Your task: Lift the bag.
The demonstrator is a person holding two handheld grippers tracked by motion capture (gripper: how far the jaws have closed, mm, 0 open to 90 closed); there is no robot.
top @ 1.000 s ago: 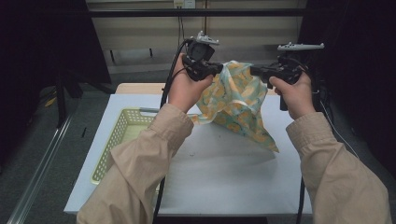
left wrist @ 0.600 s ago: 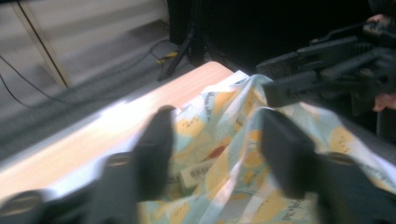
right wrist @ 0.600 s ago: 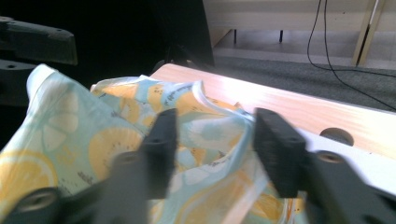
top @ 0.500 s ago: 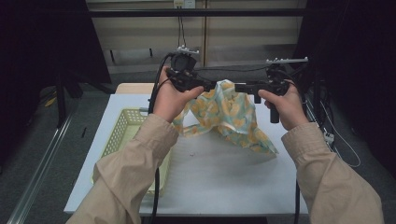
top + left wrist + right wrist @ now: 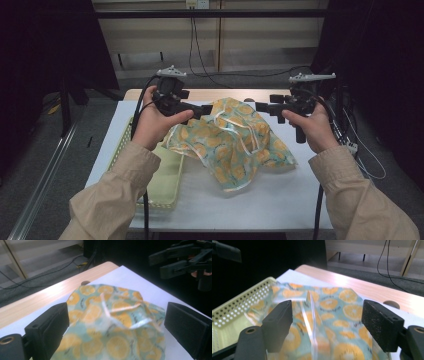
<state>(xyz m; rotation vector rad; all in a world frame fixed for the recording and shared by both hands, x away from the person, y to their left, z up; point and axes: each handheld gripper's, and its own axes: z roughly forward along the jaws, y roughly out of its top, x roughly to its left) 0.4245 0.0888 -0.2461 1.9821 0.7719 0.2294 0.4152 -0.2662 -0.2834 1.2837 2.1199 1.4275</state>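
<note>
1. Orange-print cloth [image 5: 235,145], as I see it from the high view, lies crumpled on the white bench [image 5: 280,205], its left edge draped over the rim of the pale green basket [image 5: 165,185] at the bench's left side.
2. Same view: my left hand-held gripper [image 5: 207,109] points right at the cloth's top left corner, and my right hand-held gripper [image 5: 261,106] points left at its top right. Both hover at the cloth's upper edge.
3. From the left gripper view, the left hand-held gripper [image 5: 116,325] has its jaws wide apart; they have just been opening. The cloth [image 5: 110,327] sits loose between them, and the pads do not press on it. The right hand-held gripper [image 5: 172,261] shows farther off at the upper right, jaws parted.
4. From the right gripper view, the right hand-held gripper [image 5: 327,322] also stands spread, its jaws just opened further, with the cloth [image 5: 332,312] slack in the gap and free of both pads. The basket [image 5: 234,307] lies to the left, with the cloth's edge over it.
</note>
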